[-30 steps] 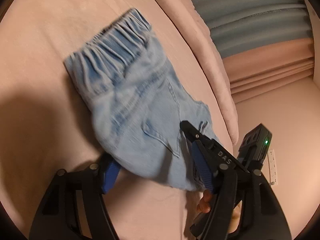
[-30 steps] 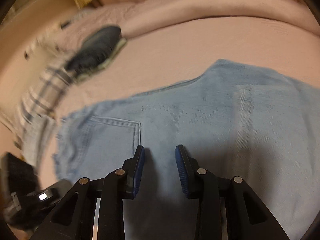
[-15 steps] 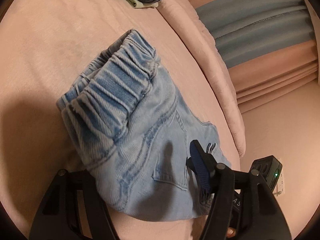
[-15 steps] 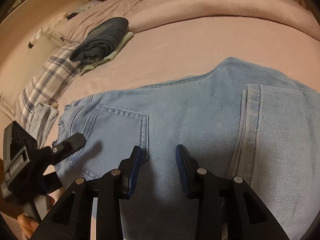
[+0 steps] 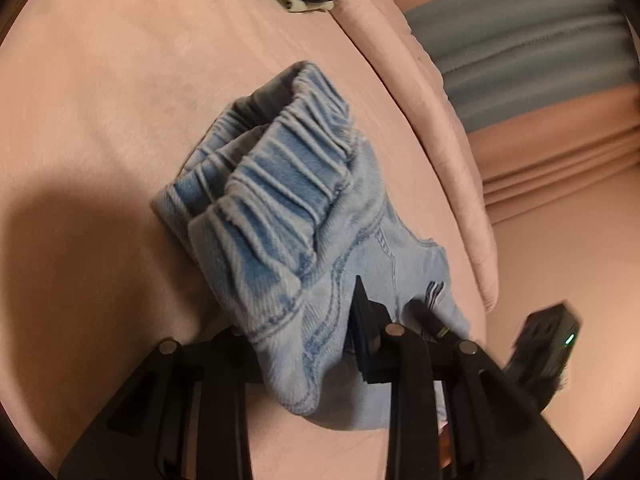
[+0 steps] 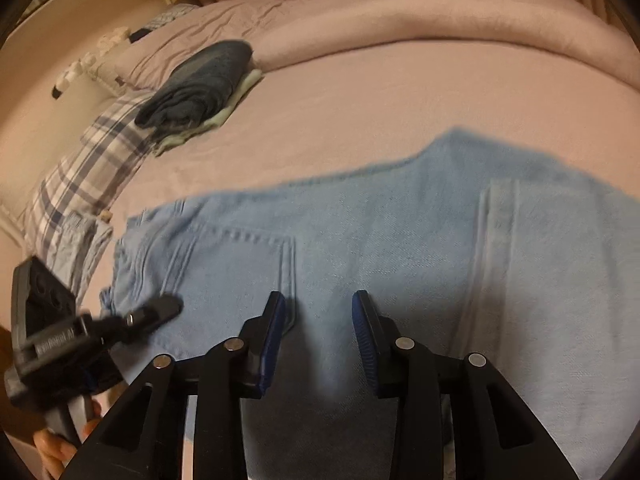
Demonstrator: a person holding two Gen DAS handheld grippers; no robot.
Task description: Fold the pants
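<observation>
A: Where are the pants?

B: The light blue denim pants (image 6: 400, 240) lie spread across the near part of the pink bed (image 6: 380, 92), back pocket up. Their elastic waistband (image 5: 280, 184) is bunched and raised toward the left tool (image 5: 308, 344).

A: Is that tool holding them?

B: Yes. Its jaws have just been closing, and the waist corner of the denim sits pinched between them; one finger is buried under the cloth, the other presses on top.

A: And the right tool?

B: The right tool (image 6: 320, 340) hovers over the middle of the pants, just right of the pocket. Its blue pads stand narrowly apart with nothing between them, only fabric beneath.

A: What lies farther out?

B: A folded stack of dark clothes (image 6: 200, 84) sits at the far left of the bed, well apart from the pants. A plaid pillow (image 6: 84, 172) lies left of it, and a rolled pink blanket (image 6: 440, 20) runs along the far edge.
</observation>
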